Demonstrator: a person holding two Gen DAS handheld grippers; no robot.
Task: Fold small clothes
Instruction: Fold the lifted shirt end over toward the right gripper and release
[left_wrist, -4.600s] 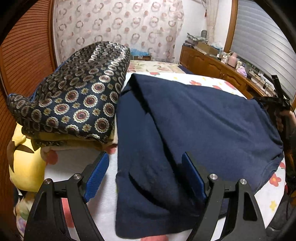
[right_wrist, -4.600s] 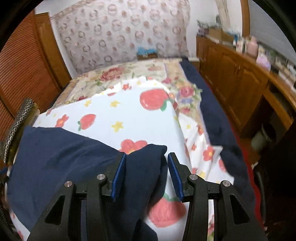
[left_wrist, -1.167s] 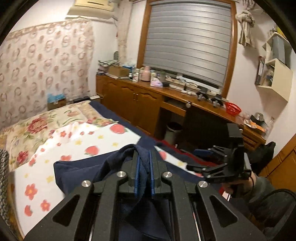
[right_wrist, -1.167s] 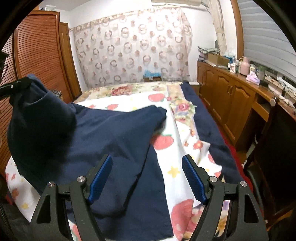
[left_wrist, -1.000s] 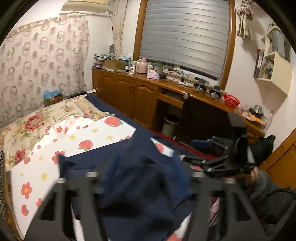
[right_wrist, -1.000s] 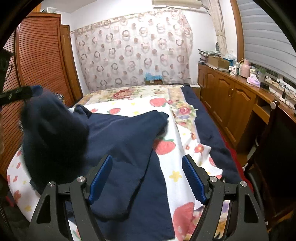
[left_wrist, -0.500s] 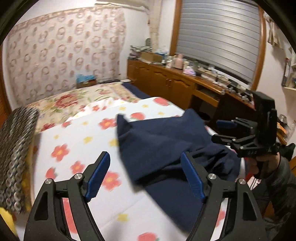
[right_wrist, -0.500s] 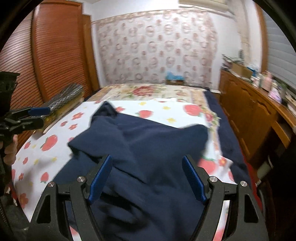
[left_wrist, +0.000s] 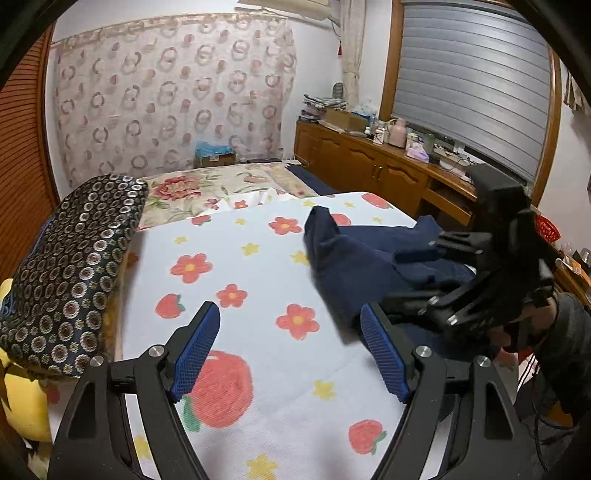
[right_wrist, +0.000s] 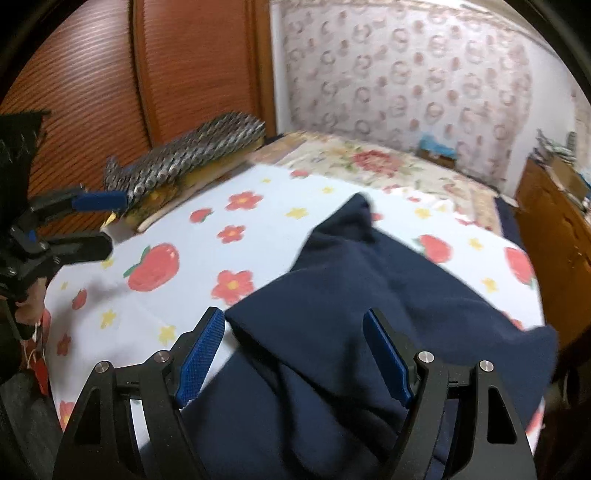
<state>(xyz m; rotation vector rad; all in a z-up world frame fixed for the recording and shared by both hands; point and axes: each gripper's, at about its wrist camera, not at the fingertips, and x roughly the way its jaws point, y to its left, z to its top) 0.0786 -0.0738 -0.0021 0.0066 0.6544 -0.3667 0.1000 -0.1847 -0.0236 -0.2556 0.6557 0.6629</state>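
A navy garment (left_wrist: 354, 266) lies in a loose, rumpled heap on the right half of the bed's flower-and-strawberry sheet (left_wrist: 236, 266). My left gripper (left_wrist: 291, 350) is open over bare sheet, left of the heap, with nothing between its blue pads. In the right wrist view the same navy garment (right_wrist: 351, 295) spreads under and beyond my right gripper (right_wrist: 295, 350), which is open just above it, pads apart from the cloth. The right gripper (left_wrist: 410, 277) shows at the heap's right side, held by a hand. The left gripper (right_wrist: 103, 223) appears at the far left edge.
A folded dark patterned quilt (left_wrist: 70, 258) lies along the bed's left side, with a yellow plush (left_wrist: 22, 398) below it. Wooden cabinets (left_wrist: 388, 177) run along the right wall. A wooden wardrobe (right_wrist: 110, 92) stands left of the bed. A person's dark sleeve (left_wrist: 569, 332) is at the right.
My left gripper opened and let the navy garment go; the cloth fell into a heap on the bed. Both grippers swung left, the right one coming over the heap.
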